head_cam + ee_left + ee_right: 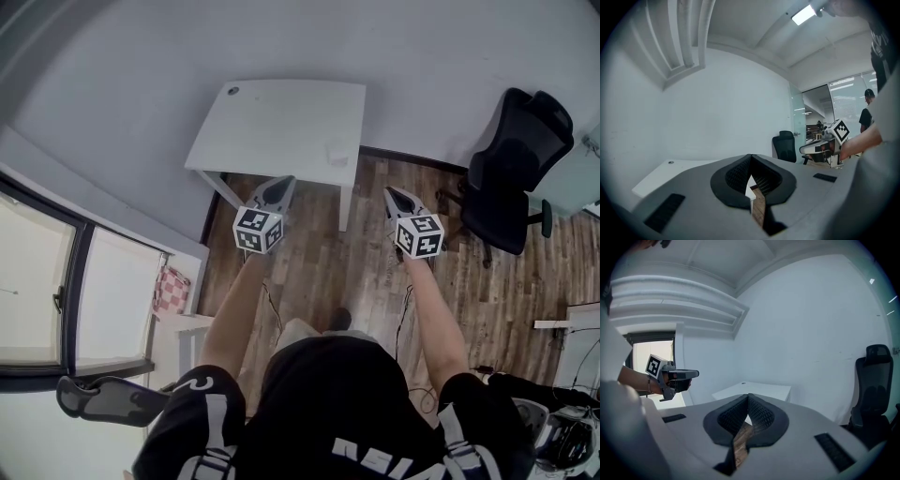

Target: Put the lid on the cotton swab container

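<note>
Head view is showing left gripper (283,182) and right gripper (390,191) closed, empty, short of the table (272,122). Small pale box (337,153) on it, likely the container, is looking light, slippery; pinch its sides.

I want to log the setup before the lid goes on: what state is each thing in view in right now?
left gripper: shut, holding nothing.
right gripper: shut, holding nothing.
white table: upright, both grippers held short of it.
small white object: resting on the table near the chair-side edge; too small to identify.
office chair: upright, unoccupied.
</note>
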A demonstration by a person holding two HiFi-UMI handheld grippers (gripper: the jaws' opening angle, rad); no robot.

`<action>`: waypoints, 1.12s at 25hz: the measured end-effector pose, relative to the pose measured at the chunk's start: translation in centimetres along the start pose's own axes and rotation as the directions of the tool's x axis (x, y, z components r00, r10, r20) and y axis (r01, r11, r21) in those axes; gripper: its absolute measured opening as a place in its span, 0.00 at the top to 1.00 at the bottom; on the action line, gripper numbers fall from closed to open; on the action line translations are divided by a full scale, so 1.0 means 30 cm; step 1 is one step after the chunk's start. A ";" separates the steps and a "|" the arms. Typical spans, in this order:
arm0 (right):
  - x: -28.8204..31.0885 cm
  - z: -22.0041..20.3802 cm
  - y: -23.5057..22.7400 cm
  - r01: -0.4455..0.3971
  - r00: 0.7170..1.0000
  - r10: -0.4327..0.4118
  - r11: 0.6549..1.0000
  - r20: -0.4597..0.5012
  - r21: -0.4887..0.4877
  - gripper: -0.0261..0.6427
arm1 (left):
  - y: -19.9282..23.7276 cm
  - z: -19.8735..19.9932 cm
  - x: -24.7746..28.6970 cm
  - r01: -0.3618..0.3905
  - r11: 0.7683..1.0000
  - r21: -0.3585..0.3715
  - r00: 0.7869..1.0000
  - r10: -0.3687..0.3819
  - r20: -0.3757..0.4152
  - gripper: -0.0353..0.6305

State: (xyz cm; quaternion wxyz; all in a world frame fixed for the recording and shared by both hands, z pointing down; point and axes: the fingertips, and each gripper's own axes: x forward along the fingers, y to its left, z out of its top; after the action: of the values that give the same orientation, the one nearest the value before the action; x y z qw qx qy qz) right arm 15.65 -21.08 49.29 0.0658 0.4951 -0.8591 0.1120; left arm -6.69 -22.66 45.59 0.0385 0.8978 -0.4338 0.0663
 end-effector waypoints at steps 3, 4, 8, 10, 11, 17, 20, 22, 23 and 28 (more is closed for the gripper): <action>0.010 -0.001 -0.002 -0.010 1.000 0.010 1.000 -0.007 -0.002 0.94 | 0.009 -0.003 -0.002 -0.013 1.000 -0.009 1.000 0.013 0.001 0.91; 0.012 0.003 -0.003 -0.013 1.000 0.013 1.000 -0.006 -0.004 0.94 | 0.012 -0.003 -0.001 -0.017 1.000 -0.011 1.000 0.017 0.001 0.91; 0.015 0.016 -0.018 -0.015 1.000 0.015 1.000 0.000 -0.003 0.94 | 0.010 -0.006 0.021 -0.020 1.000 -0.017 1.000 0.020 0.000 0.91; 0.017 0.019 -0.025 -0.014 1.000 0.014 1.000 0.001 -0.005 0.94 | 0.007 -0.007 0.034 -0.014 1.000 -0.016 1.000 0.014 0.000 0.91; 0.019 0.024 -0.030 -0.012 1.000 0.012 1.000 0.002 -0.007 0.94 | 0.007 -0.006 0.042 -0.011 1.000 -0.015 1.000 0.011 0.001 0.91; 0.047 0.044 -0.077 0.000 1.000 0.000 1.000 0.001 -0.010 0.94 | 0.020 -0.007 0.107 0.011 1.000 -0.013 1.000 -0.011 -0.006 0.91; 0.070 0.039 -0.089 0.002 1.000 -0.002 1.000 -0.007 -0.009 0.94 | 0.047 -0.024 0.131 0.015 1.000 -0.022 1.000 -0.015 -0.011 0.91; 0.090 0.035 -0.099 0.002 1.000 -0.002 1.000 -0.011 -0.009 0.94 | 0.068 -0.039 0.146 0.012 0.999 -0.030 1.000 -0.012 -0.017 0.91; 0.101 0.033 -0.104 0.003 1.000 -0.003 1.000 -0.013 -0.009 0.94 | 0.078 -0.046 0.156 0.012 0.999 -0.032 1.000 -0.013 -0.021 0.91; 0.177 0.018 -0.126 0.006 1.000 -0.007 1.000 -0.029 -0.001 0.94 | 0.135 -0.082 0.213 0.024 0.999 -0.044 0.999 -0.025 -0.036 0.91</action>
State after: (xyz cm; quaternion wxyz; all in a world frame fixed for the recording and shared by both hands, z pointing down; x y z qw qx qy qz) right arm 16.24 -27.49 50.45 0.0789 0.4962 -0.8564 0.1188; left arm -6.15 -29.80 49.04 0.0667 0.9006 -0.4234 0.0728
